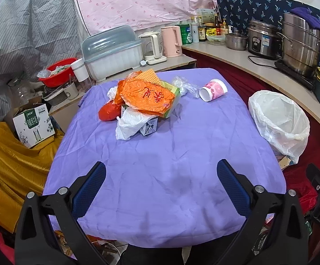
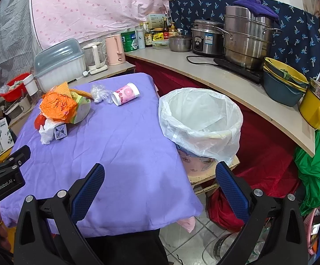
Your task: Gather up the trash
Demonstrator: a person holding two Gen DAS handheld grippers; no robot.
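Left gripper (image 1: 161, 171), right gripper (image 2: 160, 173) open, empty.

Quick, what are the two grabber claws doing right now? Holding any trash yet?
Left gripper: open, holding nothing, over the purple cloth.
Right gripper: open, holding nothing, near the lined bin.

A cramped home kitchen; a counter (image 2: 237, 88) carries a rice cooker (image 2: 206, 38), stacked steel pots (image 2: 248, 42), sauce bottles (image 2: 160, 33) and kettles (image 2: 114, 49); a dish box (image 2: 59, 66) stands nearby; hung sheets (image 2: 93, 6) screen the walls.
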